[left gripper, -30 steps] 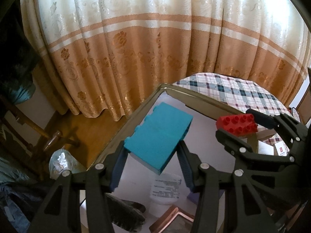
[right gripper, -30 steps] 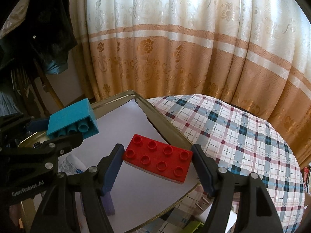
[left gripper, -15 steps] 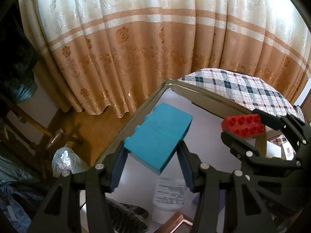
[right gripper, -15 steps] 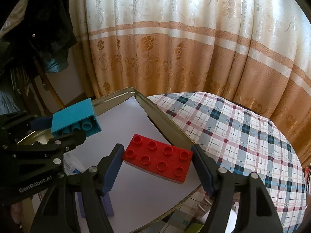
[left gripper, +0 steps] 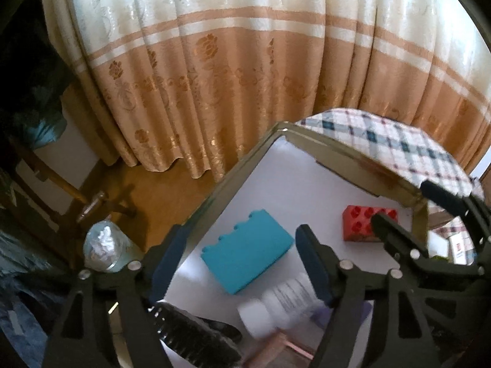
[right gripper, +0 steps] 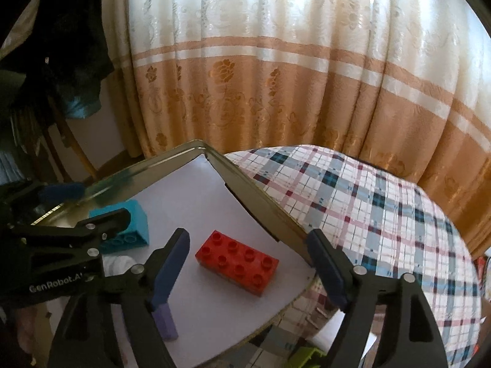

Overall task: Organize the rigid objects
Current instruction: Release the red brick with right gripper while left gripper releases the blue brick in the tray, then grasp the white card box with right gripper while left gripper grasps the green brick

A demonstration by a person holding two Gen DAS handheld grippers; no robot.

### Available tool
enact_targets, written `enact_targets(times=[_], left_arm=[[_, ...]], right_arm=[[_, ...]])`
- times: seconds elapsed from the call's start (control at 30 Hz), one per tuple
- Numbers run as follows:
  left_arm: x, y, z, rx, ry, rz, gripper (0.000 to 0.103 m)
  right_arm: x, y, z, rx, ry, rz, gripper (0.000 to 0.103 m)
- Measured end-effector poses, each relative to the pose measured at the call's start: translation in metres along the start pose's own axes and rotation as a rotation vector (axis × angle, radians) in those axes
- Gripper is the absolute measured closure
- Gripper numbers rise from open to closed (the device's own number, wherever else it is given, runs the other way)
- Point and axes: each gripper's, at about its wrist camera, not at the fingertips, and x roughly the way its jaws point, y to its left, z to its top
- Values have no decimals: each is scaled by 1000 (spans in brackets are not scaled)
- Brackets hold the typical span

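Left gripper [left gripper: 239,254]: angled downward, jaws just opened, teal brick [left gripper: 247,256] released.
Right gripper [right gripper: 248,263]: angled downward, jaws just opened, red brick [right gripper: 237,262] released.
Tray [right gripper: 172,161]: both bricks are lying inside.

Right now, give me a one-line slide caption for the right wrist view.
Open right gripper above a red brick lying on the white tray, with the blue brick nearby.

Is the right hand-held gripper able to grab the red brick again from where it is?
Probably yes. The right hand-held gripper has just been opening, and the red brick lies between its fingers on the white tray, with nothing in the way.
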Motion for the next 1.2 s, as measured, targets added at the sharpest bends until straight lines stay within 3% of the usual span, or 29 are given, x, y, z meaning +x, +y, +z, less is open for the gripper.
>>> enact_targets(times=[0.23, 0.37, 0.63, 0.93, 1.2], left_arm=[[-24, -16, -9, 0, -44, -76, 16], [-38, -29, -12, 16, -71, -105, 14], [-68, -67, -29, 62, -131, -185, 10], [-77, -121, -54, 175, -129, -252, 10], [-75, -126, -62, 165, -133, -266, 10]], right_arm=[[-33, -17, -12, 47, -37, 5, 20], [-56, -36, -24, 84, -56, -13, 19], [-91, -92, -72, 185, -38, -157, 19], [-93, -125, -107, 270, 25, -191, 19], [-79, -123, -109, 257, 50, -168, 19]])
